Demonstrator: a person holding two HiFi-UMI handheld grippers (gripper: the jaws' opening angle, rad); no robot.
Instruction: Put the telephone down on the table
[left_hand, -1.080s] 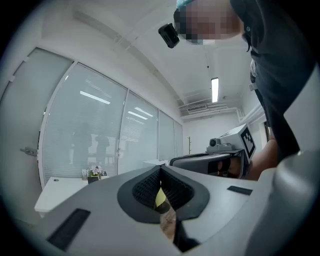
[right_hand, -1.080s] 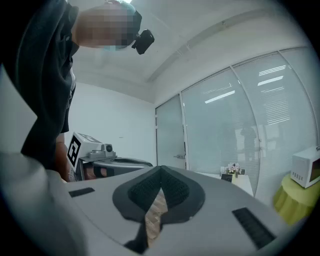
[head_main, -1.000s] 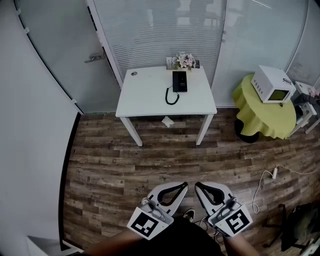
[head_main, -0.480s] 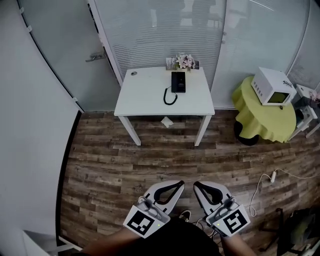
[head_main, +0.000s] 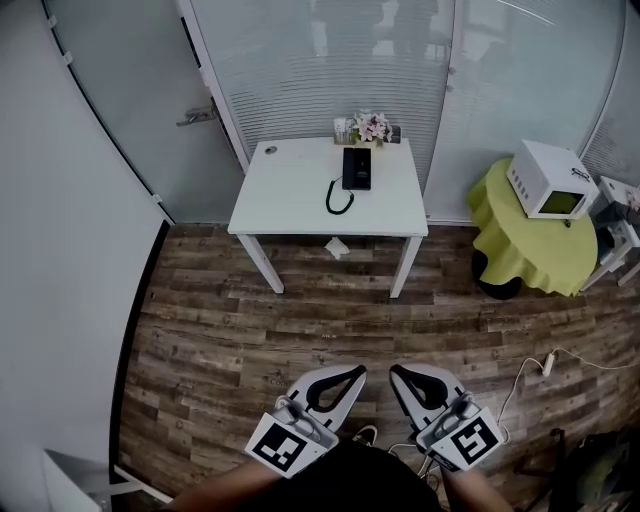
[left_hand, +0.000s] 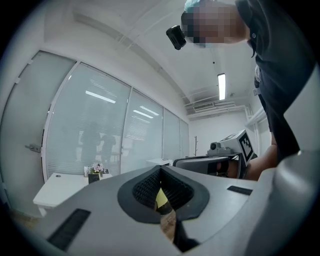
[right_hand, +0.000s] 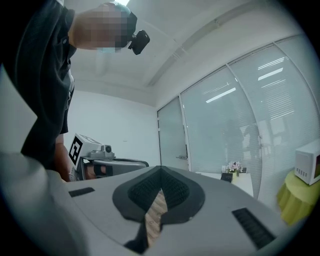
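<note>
Left gripper (head_main: 358, 370) and right gripper (head_main: 395, 371) are both seen closed on nothing; telephone (head_main: 357, 167) is found on table (head_main: 285, 190), well ahead, lined up nearer the left, long axis running away.

Open floor (head_main: 330, 320) up to table (head_main: 290, 205); flowers (head_main: 372, 125) just behind telephone (head_main: 356, 167).

We found the telephone (head_main: 357, 167) on the far half of the table (head_main: 290, 205), right of centre, with the flowers (head_main: 374, 127) just behind it against the glass partition (head_main: 330, 70). A scrap (head_main: 338, 247) lay on the floor under the table. To the right stood a round table (head_main: 530, 250) bearing a microwave (head_main: 548, 180). The left gripper (head_main: 355, 371) and right gripper (head_main: 397, 372) sat side by side, well short of the table.
</note>
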